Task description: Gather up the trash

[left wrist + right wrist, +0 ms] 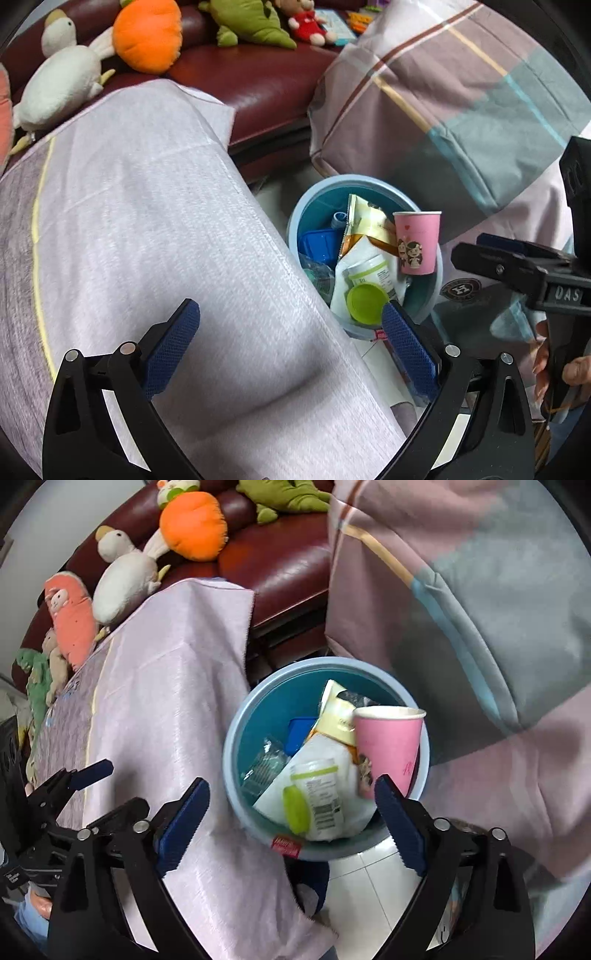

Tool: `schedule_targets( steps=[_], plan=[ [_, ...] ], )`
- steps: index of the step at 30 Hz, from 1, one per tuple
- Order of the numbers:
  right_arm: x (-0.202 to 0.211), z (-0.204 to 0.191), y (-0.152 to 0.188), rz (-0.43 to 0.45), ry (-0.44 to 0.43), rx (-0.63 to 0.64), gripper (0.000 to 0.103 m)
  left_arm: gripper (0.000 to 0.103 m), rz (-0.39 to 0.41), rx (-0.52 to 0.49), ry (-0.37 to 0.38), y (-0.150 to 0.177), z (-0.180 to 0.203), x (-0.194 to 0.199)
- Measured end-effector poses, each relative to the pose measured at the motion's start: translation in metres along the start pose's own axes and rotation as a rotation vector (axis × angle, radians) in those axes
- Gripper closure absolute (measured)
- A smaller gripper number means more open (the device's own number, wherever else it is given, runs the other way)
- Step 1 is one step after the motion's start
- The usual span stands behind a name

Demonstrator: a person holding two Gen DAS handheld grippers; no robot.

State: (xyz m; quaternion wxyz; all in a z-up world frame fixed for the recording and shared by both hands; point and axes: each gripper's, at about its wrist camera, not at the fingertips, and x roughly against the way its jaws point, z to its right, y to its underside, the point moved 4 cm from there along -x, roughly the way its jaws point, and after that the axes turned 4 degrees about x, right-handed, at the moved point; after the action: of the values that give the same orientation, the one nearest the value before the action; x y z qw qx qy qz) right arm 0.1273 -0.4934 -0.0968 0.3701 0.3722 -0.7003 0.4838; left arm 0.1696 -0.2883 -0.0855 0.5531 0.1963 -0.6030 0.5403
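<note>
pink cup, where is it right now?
The pink cup stands in the blue bin, against its right side, propped on a white pouch; in the right wrist view it sits just above the right finger of the open right tongs.

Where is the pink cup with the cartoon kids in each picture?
Left wrist view: pink cup stands in the blue bin, right of centre, above the left tool's right fingertip.
Right wrist view: pink cup is at the bin's right side, right of centre.
Shared landmark: orange plush on the sofa.

dark red leather sofa (258, 81) behind a cloth-covered table (166, 221), white tiled floor (365, 893).
</note>
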Motion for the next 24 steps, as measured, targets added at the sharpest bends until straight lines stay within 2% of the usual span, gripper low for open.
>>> schedule_targets(
  steps=[7, 24],
  plan=[
    [0.029, -0.03, 0.022, 0.036, 0.024, 0.047, 0.007, 0.004, 0.054, 0.012, -0.01, 0.018, -0.003, 0.036],
    [0.071, -0.063, 0.063, 0.073, 0.053, 0.094, 0.007, 0.004, 0.154, 0.057, -0.031, 0.052, -0.015, 0.093]
  ],
)
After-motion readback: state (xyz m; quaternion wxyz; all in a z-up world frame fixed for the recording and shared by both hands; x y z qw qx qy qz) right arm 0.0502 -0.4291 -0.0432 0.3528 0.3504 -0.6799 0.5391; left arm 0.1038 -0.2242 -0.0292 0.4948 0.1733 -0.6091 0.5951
